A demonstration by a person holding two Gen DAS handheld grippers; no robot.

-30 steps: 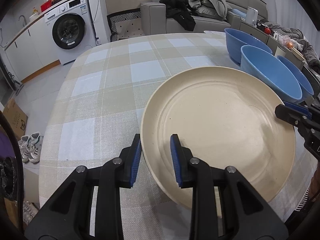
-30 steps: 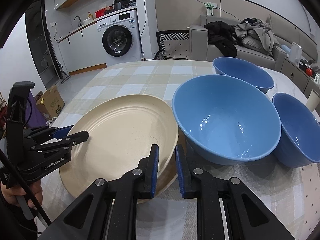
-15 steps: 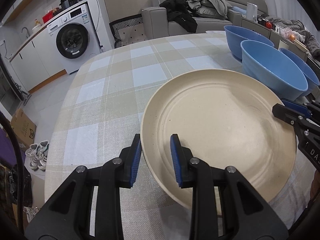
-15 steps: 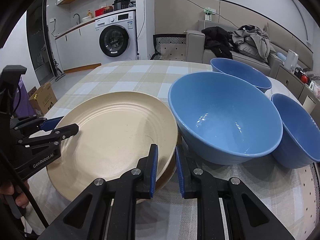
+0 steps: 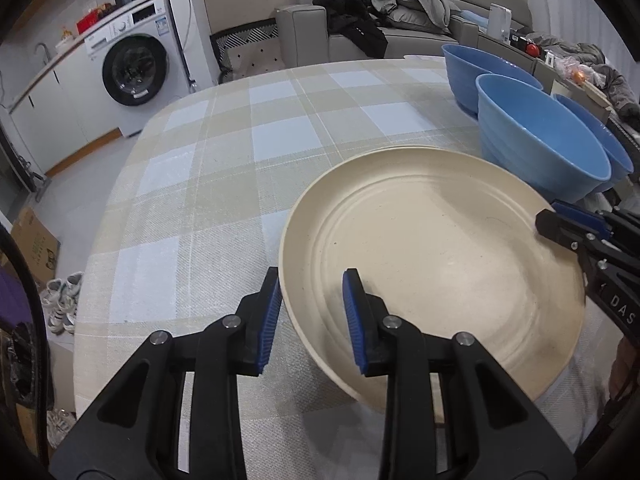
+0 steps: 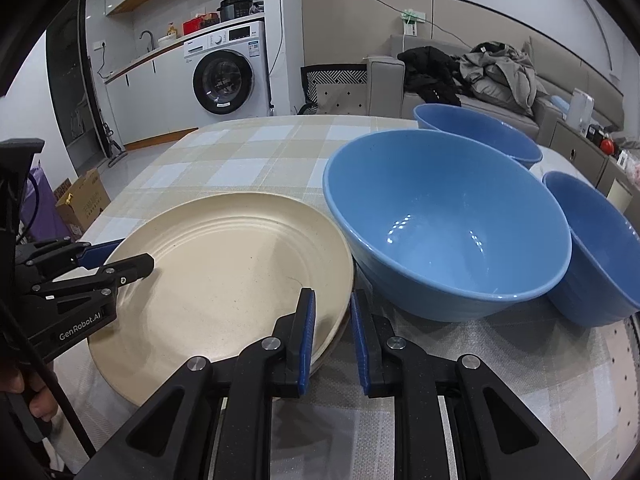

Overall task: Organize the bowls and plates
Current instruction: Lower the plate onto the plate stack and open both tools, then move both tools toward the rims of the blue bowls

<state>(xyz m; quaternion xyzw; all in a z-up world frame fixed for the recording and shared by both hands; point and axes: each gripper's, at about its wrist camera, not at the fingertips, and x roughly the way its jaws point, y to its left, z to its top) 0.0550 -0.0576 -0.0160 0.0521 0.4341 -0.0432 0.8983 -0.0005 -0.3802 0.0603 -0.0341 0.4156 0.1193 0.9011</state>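
Opening left claw [image 5: 312, 312] astride cream plate [image 5: 440, 248] rim

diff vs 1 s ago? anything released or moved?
The left gripper is opening: its blue pads stand wider around the rim of the round cream plate, letting go. The plate now sits on another plate under it. The right gripper stays clamped on the opposite rim. The three blue plastic bowls and the checked tablecloth are unchanged.

Three bowls [image 6: 448, 220] — perhaps two plates [image 6: 224, 280]
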